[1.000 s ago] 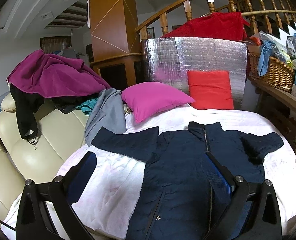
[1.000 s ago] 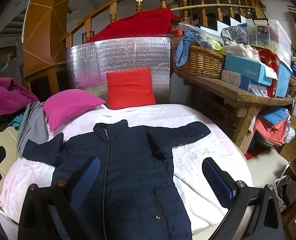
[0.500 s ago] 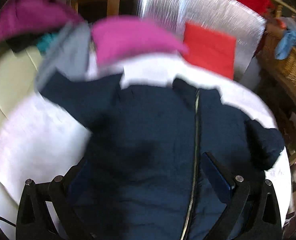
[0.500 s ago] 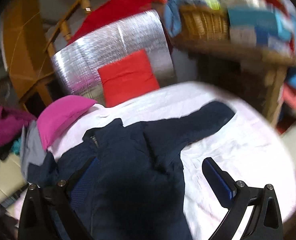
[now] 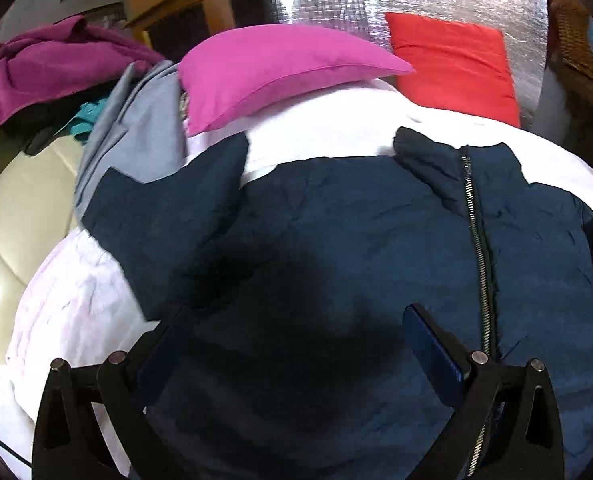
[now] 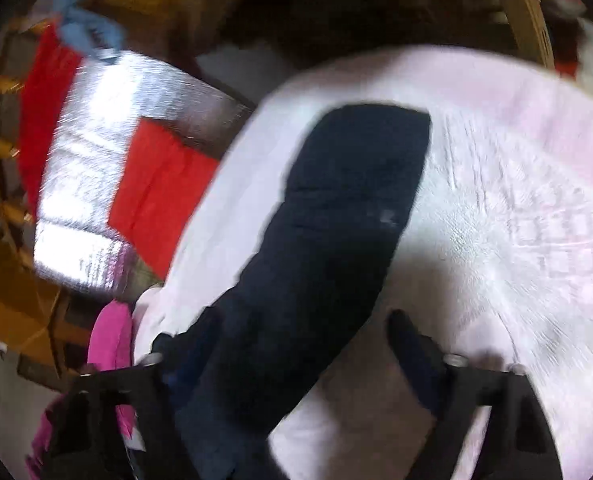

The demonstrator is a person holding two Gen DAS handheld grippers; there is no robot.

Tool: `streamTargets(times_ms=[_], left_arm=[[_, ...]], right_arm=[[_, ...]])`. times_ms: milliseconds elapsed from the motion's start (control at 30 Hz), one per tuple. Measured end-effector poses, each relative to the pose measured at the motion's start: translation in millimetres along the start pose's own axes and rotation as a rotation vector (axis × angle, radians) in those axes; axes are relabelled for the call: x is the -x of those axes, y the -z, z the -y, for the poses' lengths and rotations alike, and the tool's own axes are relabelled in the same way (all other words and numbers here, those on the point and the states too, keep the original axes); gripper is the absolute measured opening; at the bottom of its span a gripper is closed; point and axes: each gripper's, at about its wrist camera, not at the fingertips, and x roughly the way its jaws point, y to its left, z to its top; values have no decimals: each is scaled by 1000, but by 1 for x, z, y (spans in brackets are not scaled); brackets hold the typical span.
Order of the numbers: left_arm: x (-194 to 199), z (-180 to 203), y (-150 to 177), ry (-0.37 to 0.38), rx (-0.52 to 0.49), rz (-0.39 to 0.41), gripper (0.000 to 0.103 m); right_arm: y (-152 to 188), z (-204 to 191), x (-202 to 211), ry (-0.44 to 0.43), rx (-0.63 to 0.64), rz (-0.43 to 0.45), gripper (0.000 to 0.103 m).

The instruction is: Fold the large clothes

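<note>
Both grippers coming in on the jacket, first sleeve fold about to start.
Round bed with white-pink quilted cover (image 5: 76, 304) carries the dark navy padded zip-front jacket (image 5: 336, 220), spread flat front-up with collar toward the magenta pillow (image 5: 272, 68) and red square cushion (image 5: 452, 64). Left gripper (image 5: 292, 340) sits low over the jacket body, jaws spread wide, nothing pinched. Right gripper (image 6: 296, 344) straddles the jacket's outstretched navy sleeve (image 6: 336, 216), jaws closing, cloth between them but seemingly not clamped; view is blurred. Next move likely needs a firm pinch on the sleeve, then carrying it across the chest.
</note>
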Motion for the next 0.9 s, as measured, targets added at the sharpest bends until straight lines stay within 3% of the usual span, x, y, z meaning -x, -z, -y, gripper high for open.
streamTargets(times_ms=[67,133,200,267,400,533,633,700,767,800,833,900], left_arm=[[1,2,-2,11,-8,7,103],[-2,-1,-7,25,-11,6,103],[-4,-7,-11,27,0,-7,103],[-7,-16,-14,27,26,-22,103],[-5,-48,-22,8,112,-10,103],[3,-75,-26,-25,169,23,103],[9,-89,-23,-24,194,23,103],[13,-95,-19,-13,208,23,103],[16,-96,-18,-3,211,24,103],[18,-98,-16,6,208,27,103],[20,-97,-16,16,203,30,103],[22,-95,-15,53,193,32,103]], right_arm=[[-3,3,-7,-1,-10,18,58],[-3,1,-11,-13,-12,29,29],[4,-11,-3,-28,19,73,16],[15,-42,10,-52,120,125,14],[60,-123,33,-220,325,121,14],[144,-192,25,-380,488,-31,14],[203,-216,-5,-415,538,-175,17],[243,-219,-36,-414,530,-317,20],[269,-213,-59,-387,499,-429,41],[280,-205,-73,-343,464,-491,65],[287,-195,-79,-310,413,-537,73],[288,-181,-71,-327,359,-558,73]])
